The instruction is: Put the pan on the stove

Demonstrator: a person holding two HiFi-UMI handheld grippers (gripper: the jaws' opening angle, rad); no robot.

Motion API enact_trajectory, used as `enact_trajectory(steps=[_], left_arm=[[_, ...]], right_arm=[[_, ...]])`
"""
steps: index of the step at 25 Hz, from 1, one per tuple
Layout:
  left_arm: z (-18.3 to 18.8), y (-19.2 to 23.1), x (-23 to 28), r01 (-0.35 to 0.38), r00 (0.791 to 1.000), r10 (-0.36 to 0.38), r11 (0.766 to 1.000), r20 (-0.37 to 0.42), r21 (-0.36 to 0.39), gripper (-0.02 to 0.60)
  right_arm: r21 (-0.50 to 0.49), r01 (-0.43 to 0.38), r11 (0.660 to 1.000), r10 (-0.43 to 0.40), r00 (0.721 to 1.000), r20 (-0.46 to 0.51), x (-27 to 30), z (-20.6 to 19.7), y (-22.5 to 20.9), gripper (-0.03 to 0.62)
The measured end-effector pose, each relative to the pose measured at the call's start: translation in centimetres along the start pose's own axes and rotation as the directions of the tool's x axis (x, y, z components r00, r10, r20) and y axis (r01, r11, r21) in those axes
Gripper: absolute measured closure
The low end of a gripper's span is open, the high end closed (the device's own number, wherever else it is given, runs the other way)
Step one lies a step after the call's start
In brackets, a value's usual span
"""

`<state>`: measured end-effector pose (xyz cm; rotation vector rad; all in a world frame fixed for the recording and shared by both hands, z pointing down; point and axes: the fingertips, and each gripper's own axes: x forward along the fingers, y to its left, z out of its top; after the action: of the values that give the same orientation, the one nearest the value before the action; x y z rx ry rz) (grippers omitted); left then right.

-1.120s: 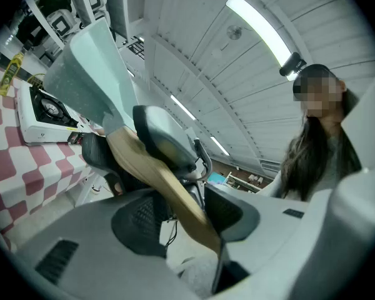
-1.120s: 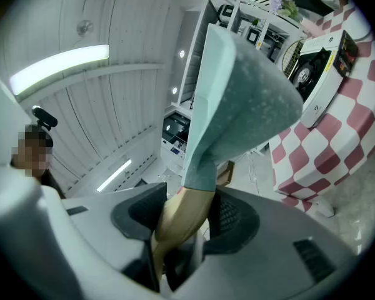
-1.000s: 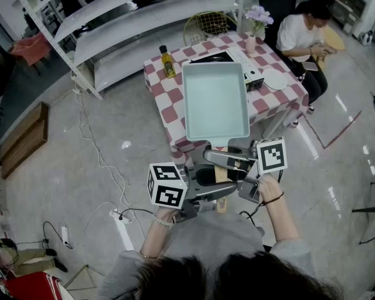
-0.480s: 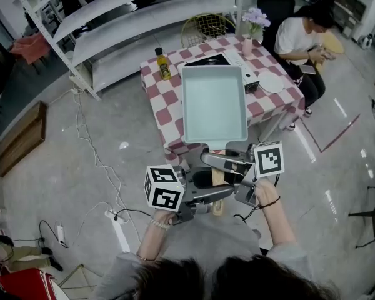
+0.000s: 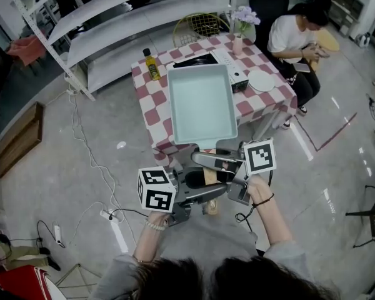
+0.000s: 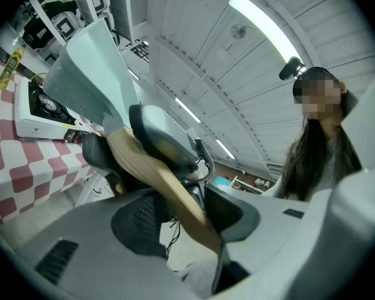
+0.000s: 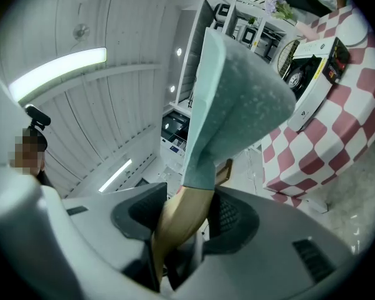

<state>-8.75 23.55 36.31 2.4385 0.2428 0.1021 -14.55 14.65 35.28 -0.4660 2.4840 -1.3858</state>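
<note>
Head view first: the pan [image 5: 202,108] is up in the air over the table [image 5: 151,114], roughly level, open side up, and not on the stove [image 5: 195,60] yet. The stove peeks out past the pan's far edge. You've got both tools on the wooden handle [image 5: 210,206]. The right gripper [image 5: 206,161] sits close to the pan body, and the left gripper [image 5: 206,191] is further back toward the handle's end.

Left gripper view: the jaws are clamped on the handle [image 6: 169,180], which runs diagonally through the left gripper [image 6: 186,220], with a pad on each side. The pan [image 6: 90,74] rises away from you, and the stove [image 6: 40,108] is down low on the left.

Right gripper view: same deal. The right gripper [image 7: 184,220] is closed on the handle [image 7: 178,224] right where the wood meets the pan [image 7: 237,99]. The stove [image 7: 315,67] is off to the right on the checkered cloth.

On handling, my guess is it's stiff metal, not fragile, but nose-heavy, since all that body hangs out past your grip. The wood looks smooth, so it could roll or sag in the pads if you tip it. The handle is the right place to hold, and I'd keep those two grips spread apart to fight the droop. Lower it flat, because I reckon a glass-topped stove wouldn't love a corner landing.
</note>
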Motion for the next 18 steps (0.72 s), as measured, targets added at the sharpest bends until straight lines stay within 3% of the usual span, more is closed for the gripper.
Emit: enact_trajectory(steps=[12, 15, 18], left_arm=[[1.5, 2.9, 1.7, -0.009, 1.000, 0.009, 1.000, 0.007, -0.030, 0.390], [2.0, 4.1, 2.0, -0.012, 1.000, 0.013, 0.999, 0.003, -0.035, 0.390], [2.6, 5.7, 2.3, -0.021, 1.000, 0.021, 0.999, -0.002, -0.035, 0.390]], right_arm=[[0.034, 0.006, 0.999, -0.006, 1.000, 0.016, -1.2, 2.5, -2.7, 0.398], [0.028, 0.040, 0.999, -0.040, 0.999, 0.008, -1.5, 3.3, -4.4, 0.398], [0.053, 0.005, 0.999, -0.005, 1.000, 0.015, -1.0, 4.5, -4.9, 0.399]])
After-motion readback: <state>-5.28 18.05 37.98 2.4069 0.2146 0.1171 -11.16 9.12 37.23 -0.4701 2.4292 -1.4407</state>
